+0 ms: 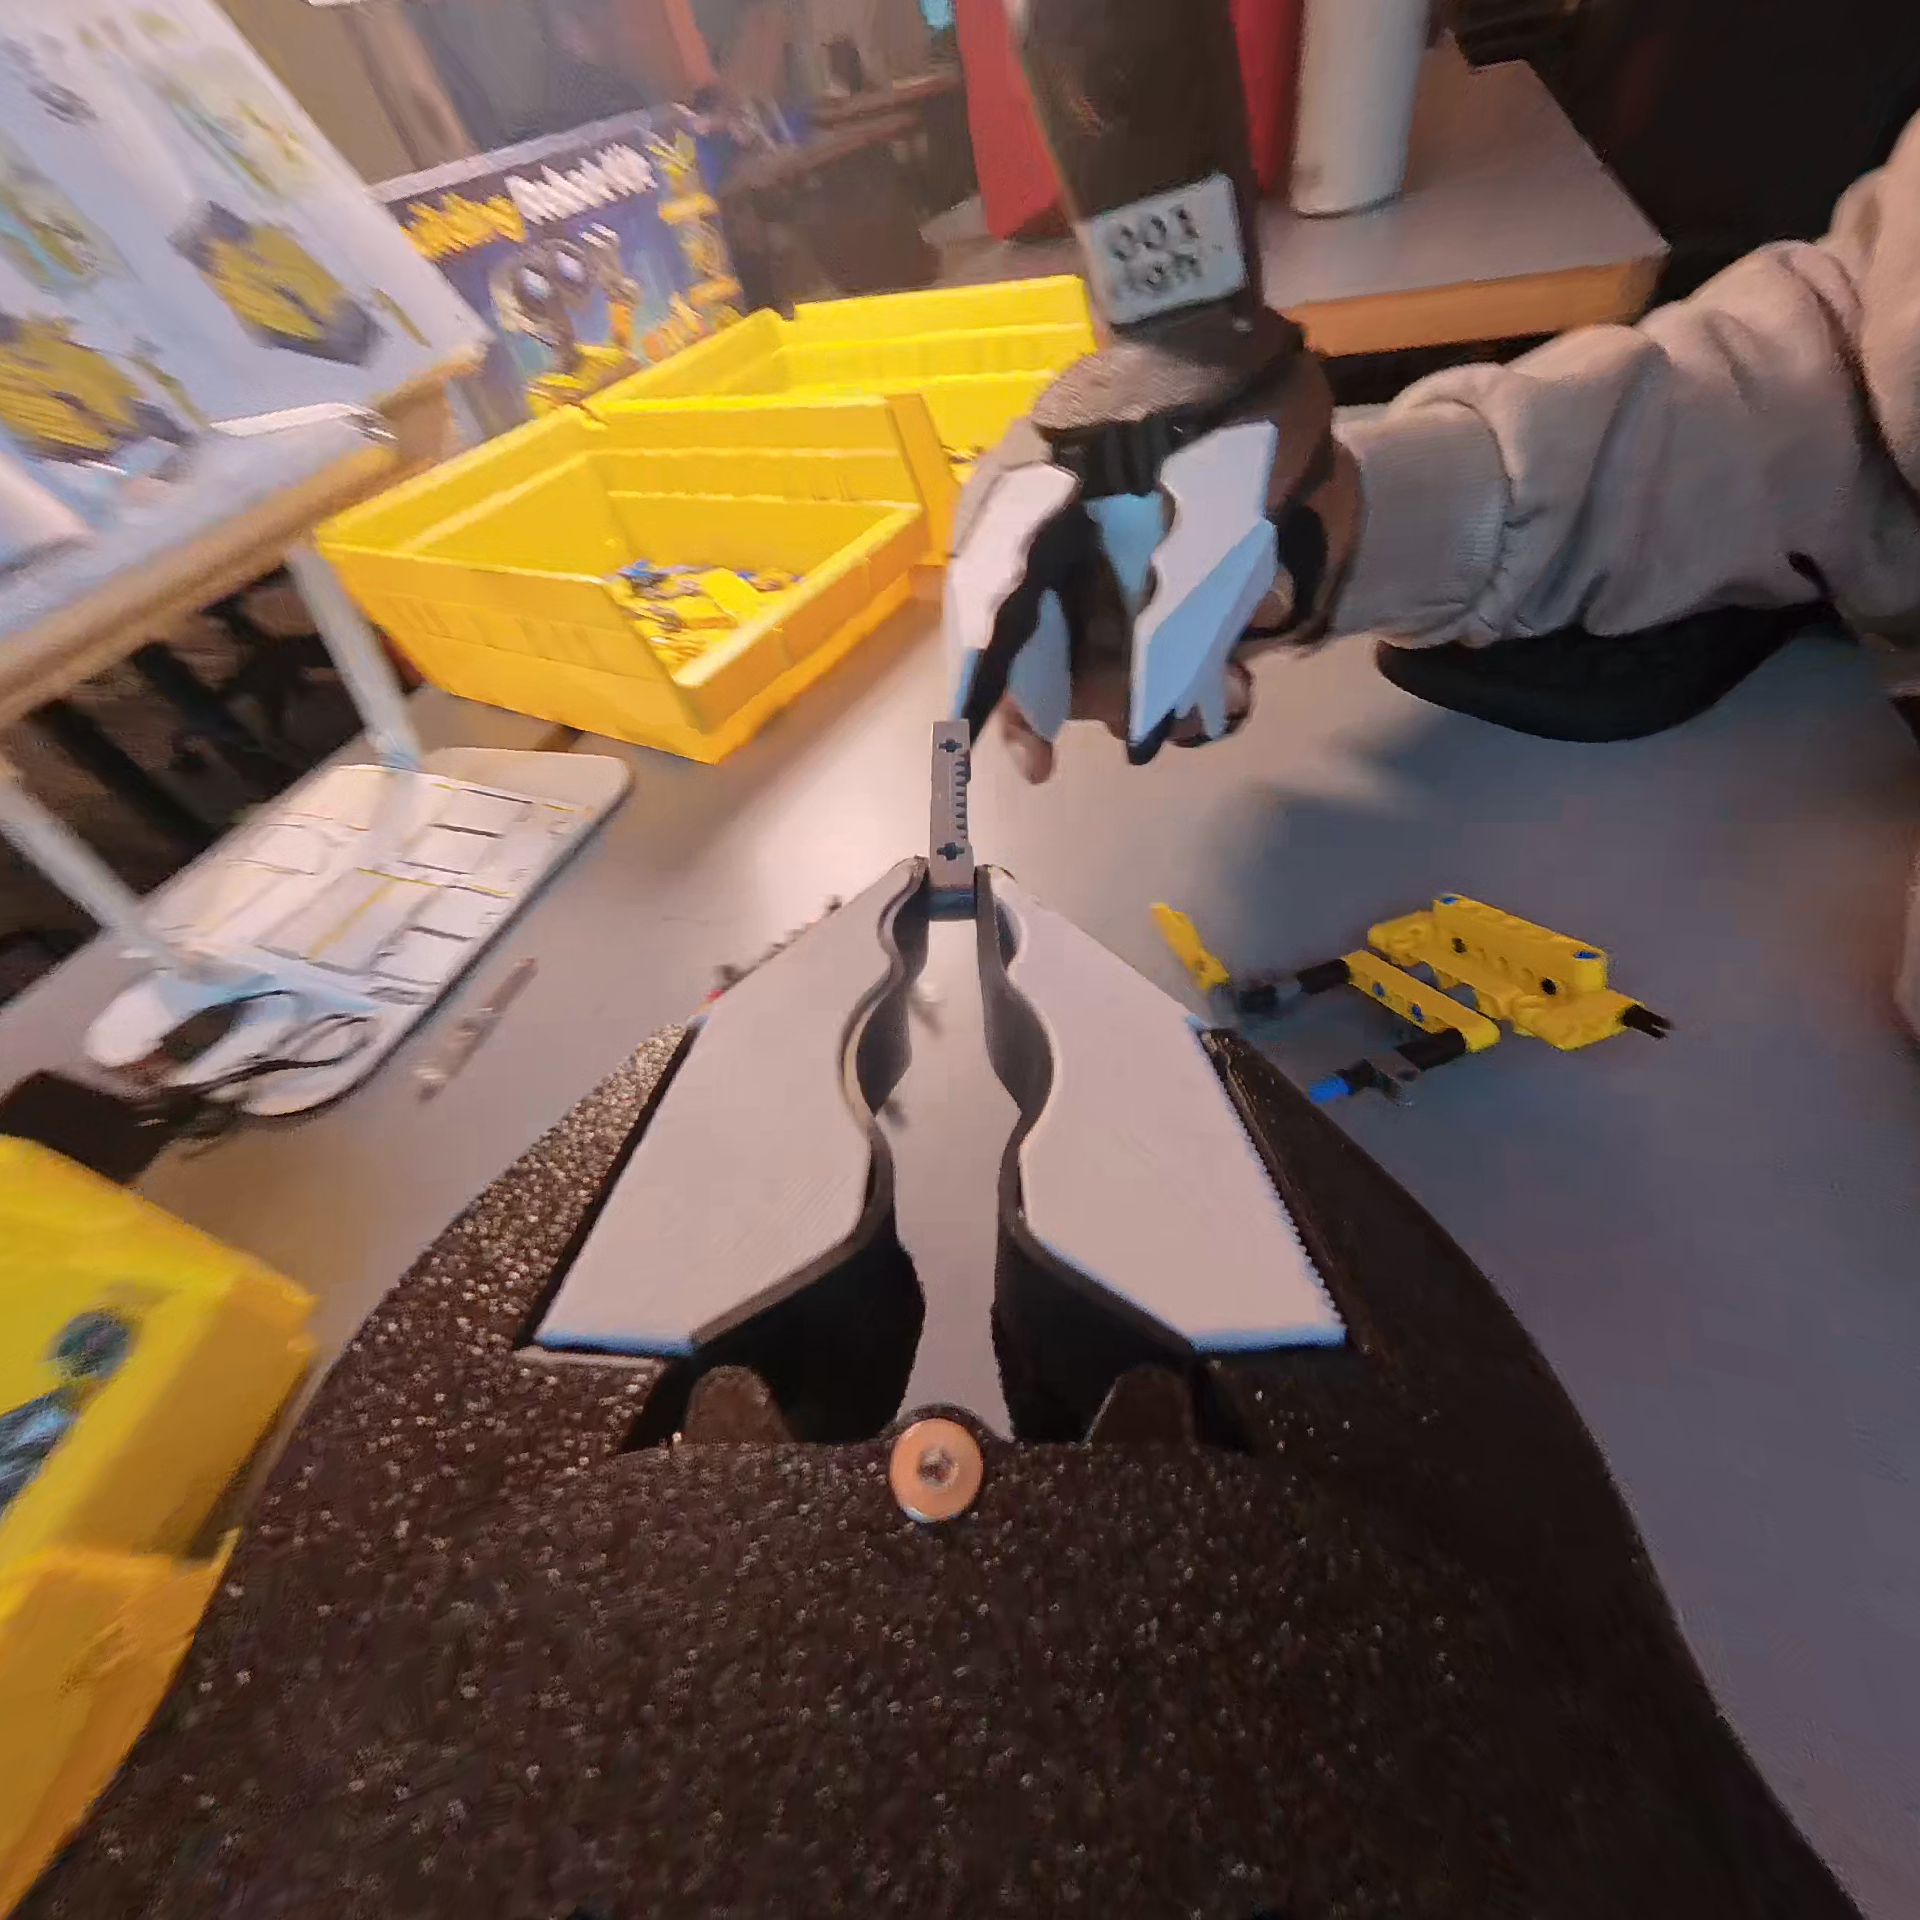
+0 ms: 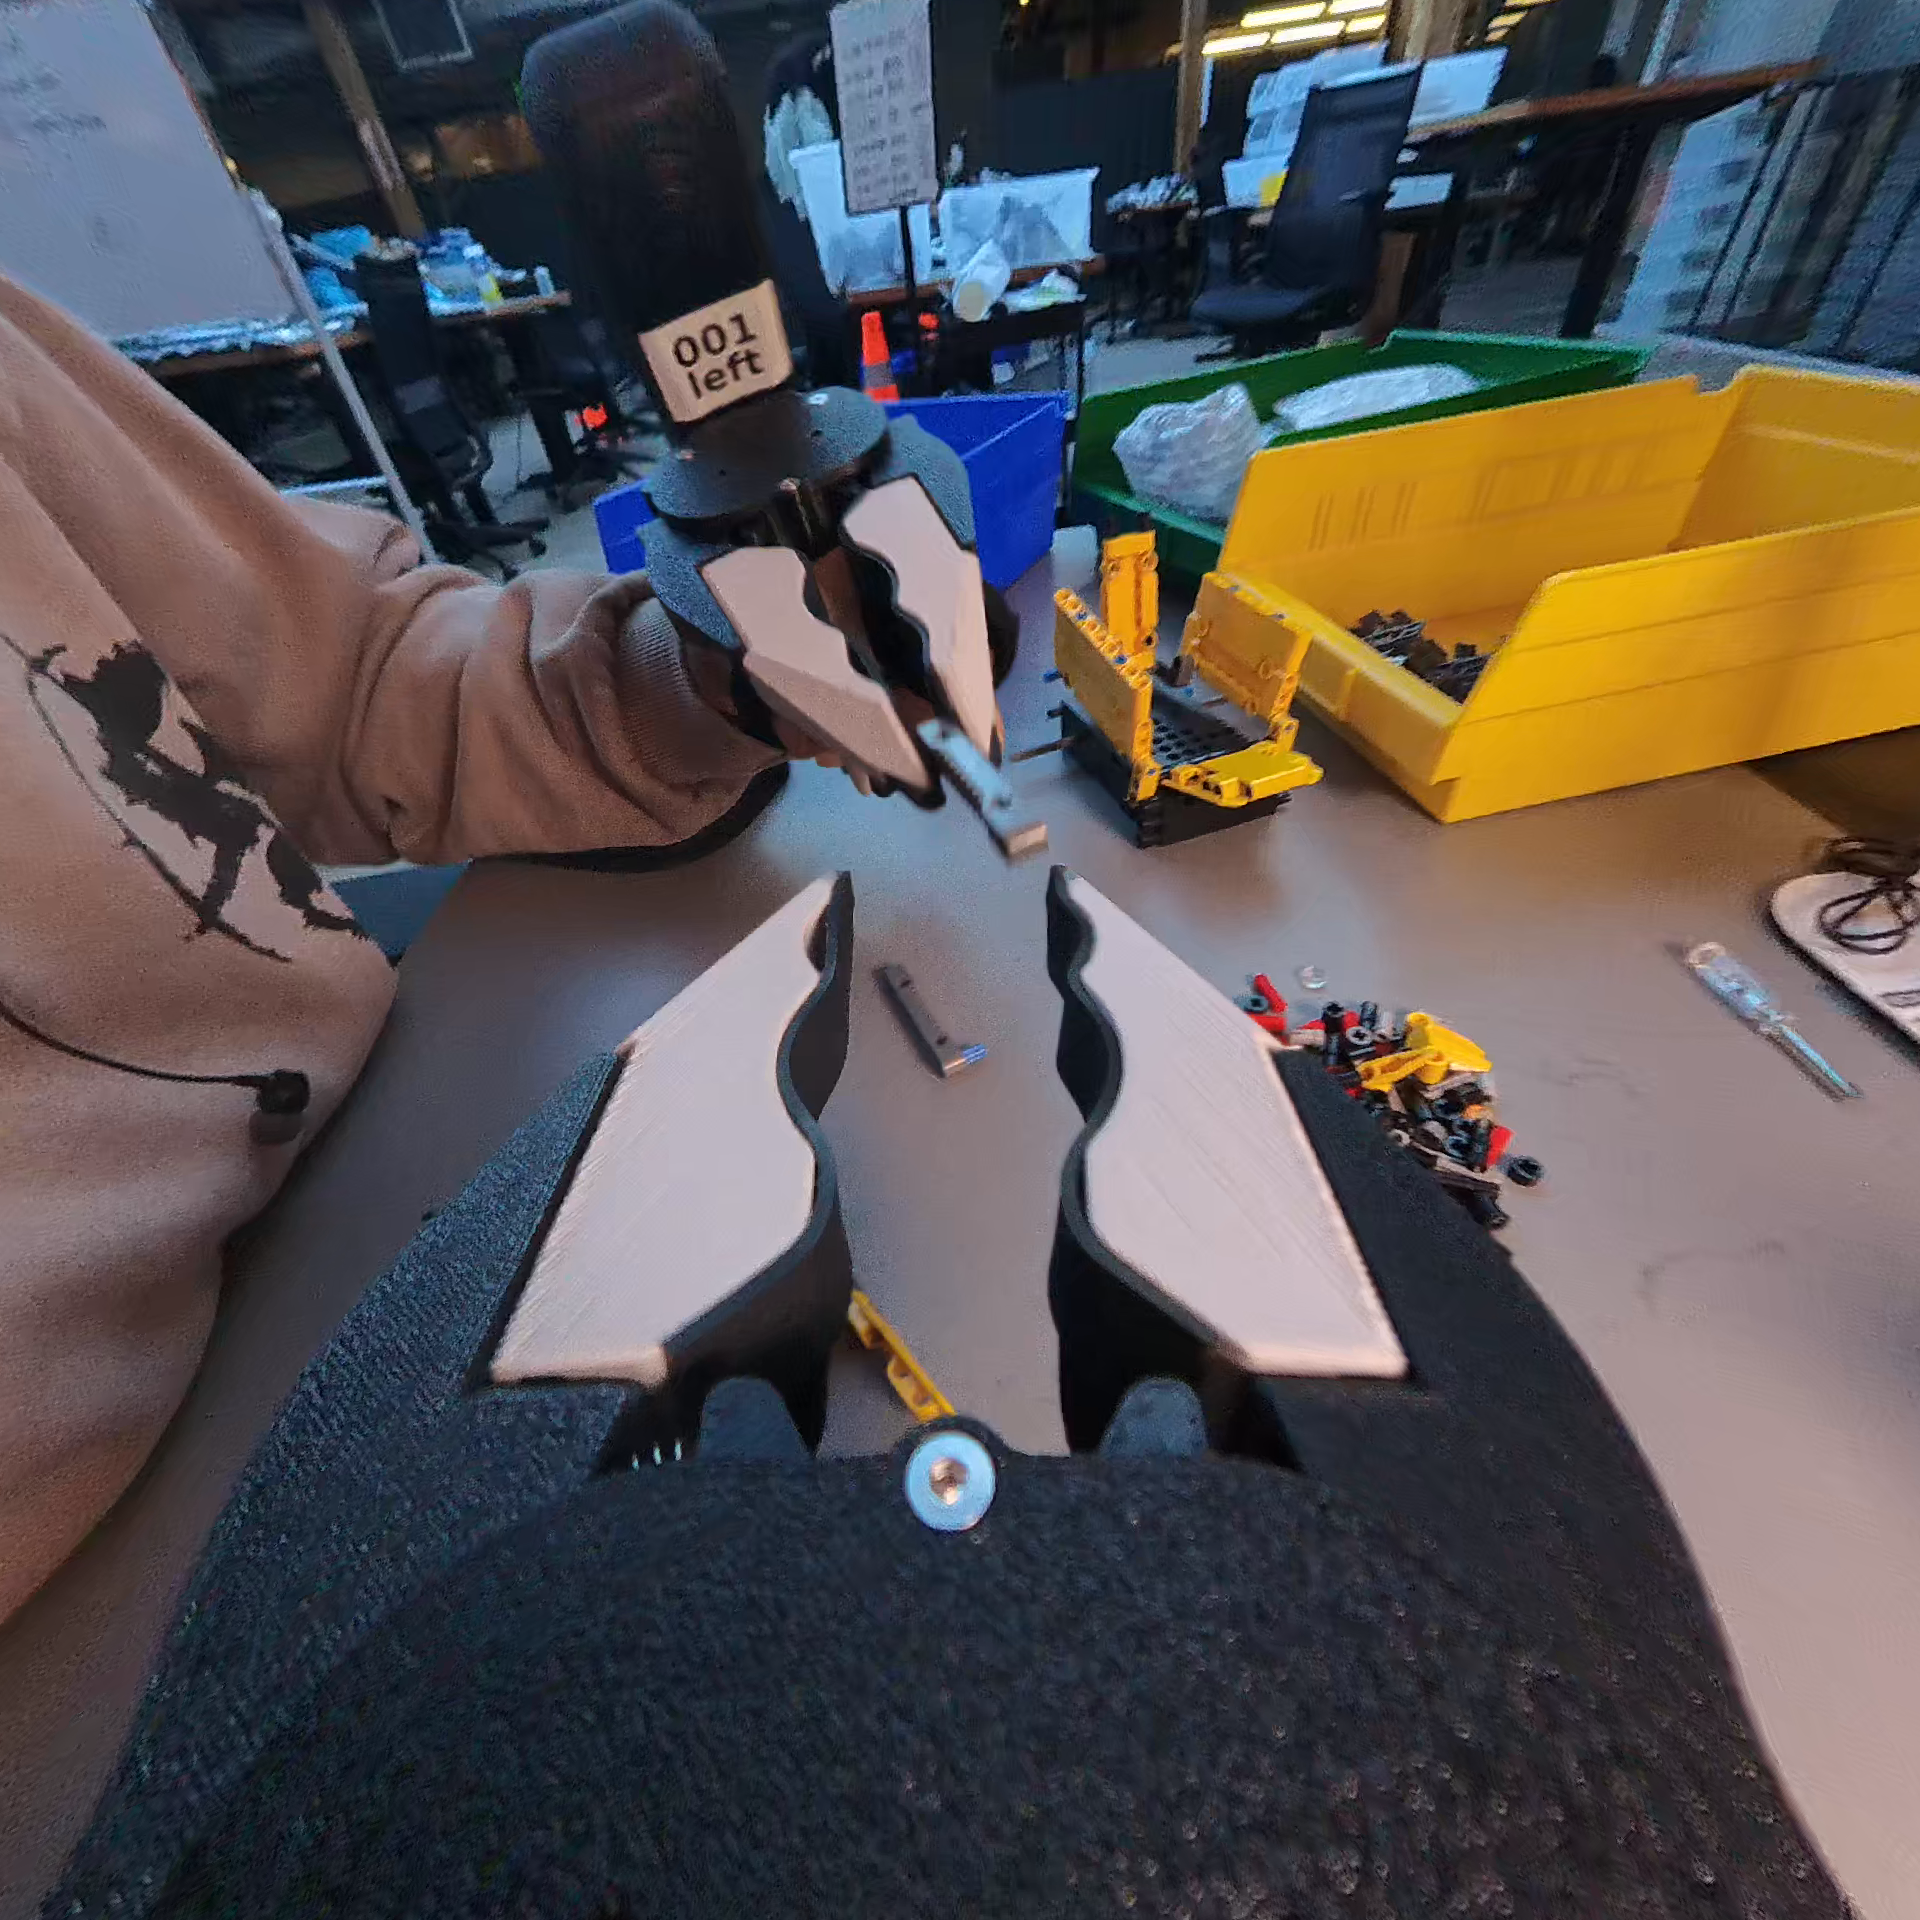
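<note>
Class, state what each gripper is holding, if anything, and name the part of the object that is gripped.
The left gripper pinches a grey toothed beam by its near end. The right gripper is open and holds nothing.

Two tongs (image 1: 951, 883) (image 2: 951, 883); three yellow bins (image 1: 623, 582); two grey beams (image 1: 951, 810) (image 2: 925, 1018).

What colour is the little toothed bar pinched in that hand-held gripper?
Grey. The toothed bar, pinched by the left hand-held gripper, shows best in the left wrist view.
</note>
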Demonstrator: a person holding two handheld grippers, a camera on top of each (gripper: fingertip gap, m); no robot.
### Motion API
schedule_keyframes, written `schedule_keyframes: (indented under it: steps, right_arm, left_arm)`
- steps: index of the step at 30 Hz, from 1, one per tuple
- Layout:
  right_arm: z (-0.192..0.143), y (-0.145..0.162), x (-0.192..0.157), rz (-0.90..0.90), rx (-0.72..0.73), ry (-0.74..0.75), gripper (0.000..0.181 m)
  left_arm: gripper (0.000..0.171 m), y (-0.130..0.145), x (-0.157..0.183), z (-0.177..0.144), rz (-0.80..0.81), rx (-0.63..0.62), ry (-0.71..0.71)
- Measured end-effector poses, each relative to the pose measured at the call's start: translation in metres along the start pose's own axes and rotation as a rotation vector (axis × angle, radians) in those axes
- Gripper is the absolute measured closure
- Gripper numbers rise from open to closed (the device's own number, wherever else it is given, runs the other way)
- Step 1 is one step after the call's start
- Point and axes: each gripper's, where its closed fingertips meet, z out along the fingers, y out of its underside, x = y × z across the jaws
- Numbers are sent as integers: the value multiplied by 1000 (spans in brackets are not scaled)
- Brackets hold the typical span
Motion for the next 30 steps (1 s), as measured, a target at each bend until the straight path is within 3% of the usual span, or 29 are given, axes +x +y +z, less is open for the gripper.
schedule_keyframes:
  steps: [3, 6, 8, 10, 12, 14, 18, 22, 26, 30]
  right_arm:
    - [-15, -14, 18, -1, 48, 91, 137]
    - [-36, -21, 35, -26, 36, 181, 135]
    - [-50, -20, 40, -44, 21, 216, 137]
    - [-63, -18, 41, -45, 17, 238, 139]
    - [-71, -15, 40, -23, 35, 236, 144]
    - [-72, -12, 39, 18, 51, 216, 146]
    - [-58, 0, 32, 62, 11, 160, 145]
    - [-45, 16, 22, -5, -87, 153, 145]
    - [-34, 30, 15, -57, -160, 141, 145]
    - [-25, 40, 9, -55, -193, 118, 145]
  left_arm:
    - [165, -30, -64, -64, 55, 26, -340]
    - [165, -43, -129, -185, 29, -52, -816]
    - [165, -22, -152, -284, -64, -222, -1151]
    - [166, 9, -150, -361, -193, -371, -1334]
    - [165, 50, -137, -401, -300, -594, -1376]
    - [166, 88, -119, -418, -360, -843, -1355]
    - [165, 118, -106, -414, -379, -979, -1329]
    - [150, 97, -120, -373, -300, -827, -1307]
    - [148, 52, -112, -262, -127, -614, -1012]
    - [150, 46, -38, -113, -154, -462, -370]
